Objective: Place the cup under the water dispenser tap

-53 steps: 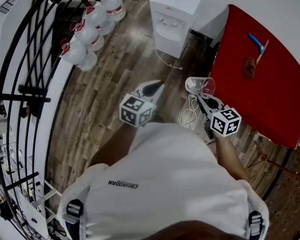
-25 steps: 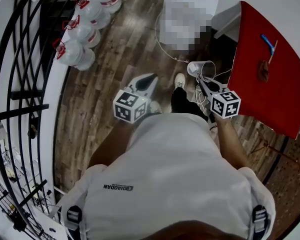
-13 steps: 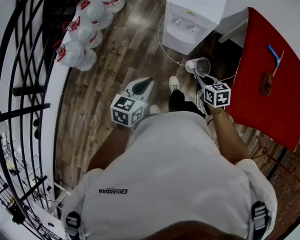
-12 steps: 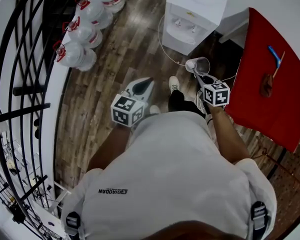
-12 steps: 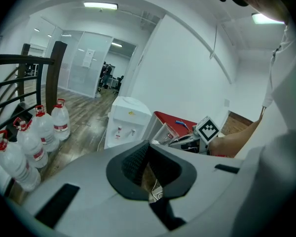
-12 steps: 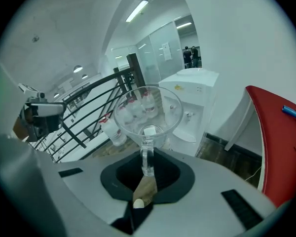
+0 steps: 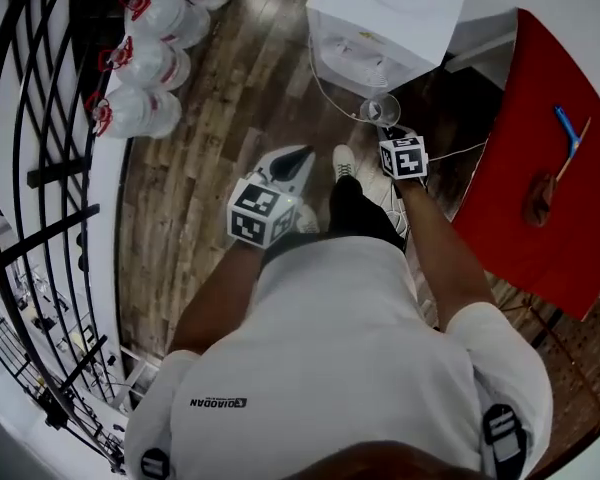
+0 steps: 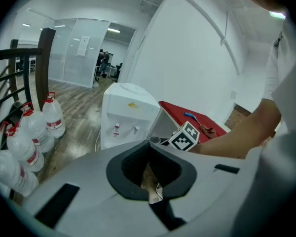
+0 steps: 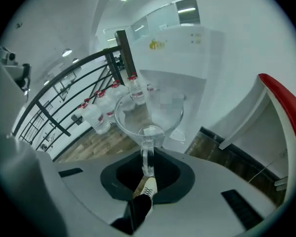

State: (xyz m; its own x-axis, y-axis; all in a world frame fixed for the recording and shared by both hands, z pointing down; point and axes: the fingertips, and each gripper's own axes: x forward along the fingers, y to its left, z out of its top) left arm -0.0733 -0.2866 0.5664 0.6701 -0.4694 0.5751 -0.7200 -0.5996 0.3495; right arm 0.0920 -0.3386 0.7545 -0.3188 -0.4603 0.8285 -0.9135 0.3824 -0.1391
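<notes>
1. Right gripper [image 9: 147, 163]: clamped on the thin wall of a clear cup [image 9: 148, 113]; cup empty.
2. Cup held off the wood floor [image 7: 210, 178], just in front of the white water dispenser [image 7: 385, 13], not yet set down.
3. Left gripper [image 8: 149, 143]: jaws together, holding nothing, well apart from the cup.
4. Red-capped water jugs [image 7: 132, 56] grouped on the floor beside the black railing [image 7: 40, 173]; fill level unreadable.
</notes>
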